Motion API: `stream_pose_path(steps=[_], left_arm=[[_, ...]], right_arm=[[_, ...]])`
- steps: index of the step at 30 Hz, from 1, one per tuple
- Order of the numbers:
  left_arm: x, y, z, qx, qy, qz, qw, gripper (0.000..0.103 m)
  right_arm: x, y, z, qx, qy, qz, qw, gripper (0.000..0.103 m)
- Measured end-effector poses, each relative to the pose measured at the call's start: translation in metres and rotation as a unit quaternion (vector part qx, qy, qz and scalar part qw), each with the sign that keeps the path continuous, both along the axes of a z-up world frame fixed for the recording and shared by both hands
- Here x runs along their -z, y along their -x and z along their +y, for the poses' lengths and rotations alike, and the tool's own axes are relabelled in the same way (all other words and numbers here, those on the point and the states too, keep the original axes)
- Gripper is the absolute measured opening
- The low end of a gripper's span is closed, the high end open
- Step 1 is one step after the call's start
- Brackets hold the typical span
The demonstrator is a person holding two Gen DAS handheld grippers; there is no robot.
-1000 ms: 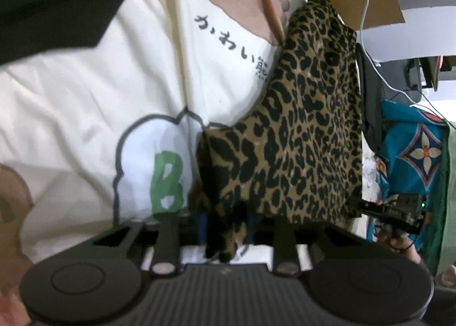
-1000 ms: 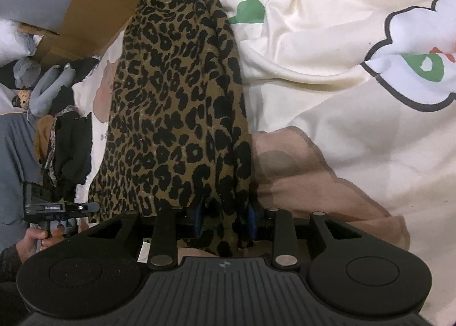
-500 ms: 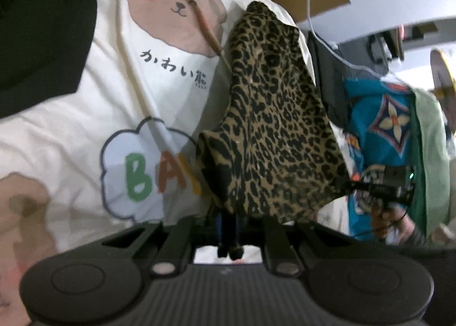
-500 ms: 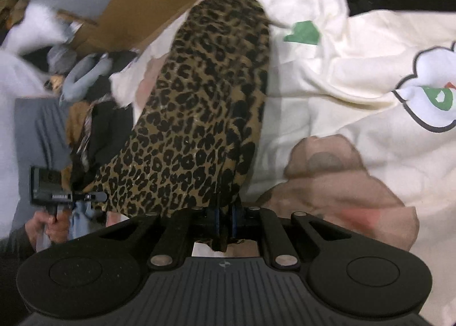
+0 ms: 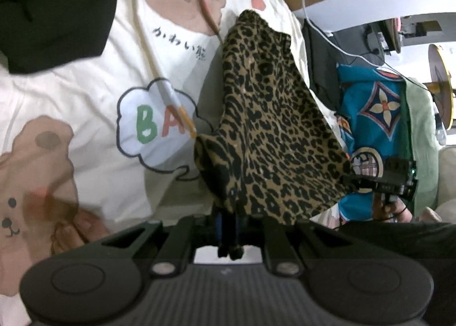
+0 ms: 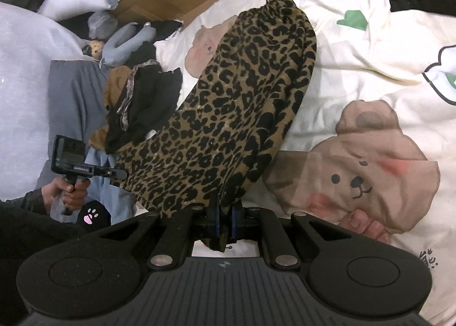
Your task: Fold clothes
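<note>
Left gripper (image 5: 228,229) clamped on corner of leopard-print garment (image 5: 270,132), which hangs raised above cream bear-print bedsheet (image 5: 85,92).

left tool (image 5: 228,229): black ribbed body, round caps, silver screws | right tool (image 6: 223,223): same, blue-edged fingers

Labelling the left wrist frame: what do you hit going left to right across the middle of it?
black garment → cream bear-print bedding with the "BA" cloud print → leopard-print garment → teal patterned cloth → pale green cloth.
</note>
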State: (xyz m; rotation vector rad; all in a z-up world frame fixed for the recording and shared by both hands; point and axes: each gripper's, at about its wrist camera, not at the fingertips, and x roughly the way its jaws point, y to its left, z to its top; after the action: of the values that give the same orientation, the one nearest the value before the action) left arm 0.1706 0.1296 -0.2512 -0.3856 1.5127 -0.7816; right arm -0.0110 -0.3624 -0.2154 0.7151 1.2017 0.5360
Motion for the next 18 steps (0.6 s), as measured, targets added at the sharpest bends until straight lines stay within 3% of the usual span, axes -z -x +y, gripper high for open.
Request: stream_pose_path(steps=[12, 18], left_arm=[[-0.016, -0.035, 0.003, -0.077, 0.034, -0.025, 0.9961, 0.008], [-0.035, -0.045, 0.005, -0.122, 0.061, -0.044, 0.9896, 0.008]], right_arm=[[-0.009, -0.024, -0.009, 0.058, -0.021, -0.023, 0.998, 0.006], [-0.016, -0.032, -0.014, 0.082, -0.049, -0.041, 0.995, 0.006]])
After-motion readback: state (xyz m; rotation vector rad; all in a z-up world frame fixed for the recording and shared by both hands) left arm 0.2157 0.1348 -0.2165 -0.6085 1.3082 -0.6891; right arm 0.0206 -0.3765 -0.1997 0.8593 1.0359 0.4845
